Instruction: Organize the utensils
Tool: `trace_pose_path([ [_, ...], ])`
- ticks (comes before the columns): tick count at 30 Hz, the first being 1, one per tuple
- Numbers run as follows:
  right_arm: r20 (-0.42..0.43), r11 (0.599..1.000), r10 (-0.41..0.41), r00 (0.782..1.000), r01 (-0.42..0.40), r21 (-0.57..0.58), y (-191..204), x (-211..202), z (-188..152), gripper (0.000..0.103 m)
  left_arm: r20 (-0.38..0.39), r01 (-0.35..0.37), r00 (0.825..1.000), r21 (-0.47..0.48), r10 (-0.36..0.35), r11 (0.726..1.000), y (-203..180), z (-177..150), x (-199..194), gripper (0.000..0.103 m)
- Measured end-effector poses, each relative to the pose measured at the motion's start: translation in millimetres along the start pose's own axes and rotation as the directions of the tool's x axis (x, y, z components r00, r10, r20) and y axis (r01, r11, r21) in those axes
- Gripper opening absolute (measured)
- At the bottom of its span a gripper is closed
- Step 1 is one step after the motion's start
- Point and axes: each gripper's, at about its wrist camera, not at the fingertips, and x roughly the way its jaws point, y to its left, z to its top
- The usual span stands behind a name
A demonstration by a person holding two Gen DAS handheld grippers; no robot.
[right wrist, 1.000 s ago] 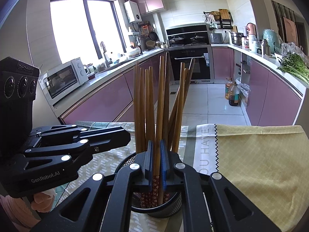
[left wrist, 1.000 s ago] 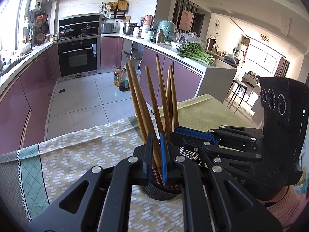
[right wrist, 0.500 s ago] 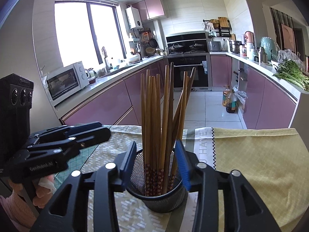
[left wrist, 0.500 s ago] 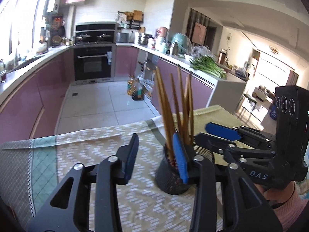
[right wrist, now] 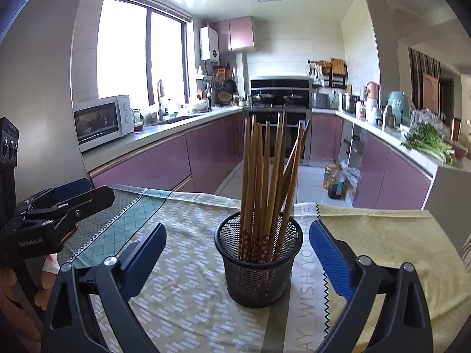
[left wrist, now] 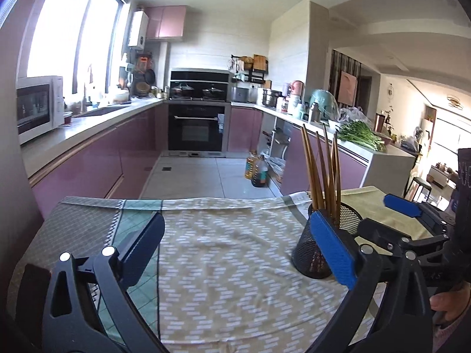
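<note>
Chopsticks (right wrist: 265, 182): a bundle of wooden sticks is standing in the mesh cup (right wrist: 259, 264), patterned ends down, plain ends up; long axis near vertical, a few leaning to the right.
Mesh cup position: it is sitting upright on the patterned cloth (right wrist: 182, 264) covering the tabletop (left wrist: 35, 244), just left of the yellow cloth (right wrist: 382, 241).
Right gripper (right wrist: 237, 257): jaws are standing wide apart and holding nothing; the cup is lying straight ahead, centred in the gap, neither blue pad touching the mesh.
Left gripper (left wrist: 235, 253): jaws are likewise spread wide and empty; the cup is sitting off to its right, partly hidden behind its right pad, with only bare cloth between the pads.
Nearer hand: judging from both views, the right gripper is the better lined up, the cup being on its centre line.
Key relation: the sticks are rising across the closing line of the right jaws, so a squeeze at mid-height would be meeting the bundle side-on.
Task state: no loose utensils are showing on the cloth; sorting is looking close to finished, though the near edge of the tabletop is hidden by the grippers.
Risk: the leaning sticks may be splaying if the cup gets nudged.
</note>
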Motion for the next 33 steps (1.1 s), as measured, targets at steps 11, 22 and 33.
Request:
trace_pose_path([
  [11, 0.063, 1.000, -0.022, 0.998, 0.023, -0.016, 21.0, -22.2, -10.4, 0.096, 0.086, -0.092, 0.992, 0.014, 0.091, 0.996, 4.5, -15.1, -43.4, 0.097],
  [22, 0.098, 0.999, -0.031, 0.995, 0.029, 0.017, 23.3, -33.6, -17.0, 0.096, 0.128, -0.114, 0.986, 0.016, 0.111, 0.993, -2.7, -15.4, -60.7, 0.097],
  [33, 0.128, 0.999, -0.052, 0.990, 0.052, 0.007, 26.0, -36.9, -18.2, 0.096, 0.151, -0.131, 0.980, 0.020, 0.127, 0.991, -4.0, -18.0, -64.6, 0.097],
])
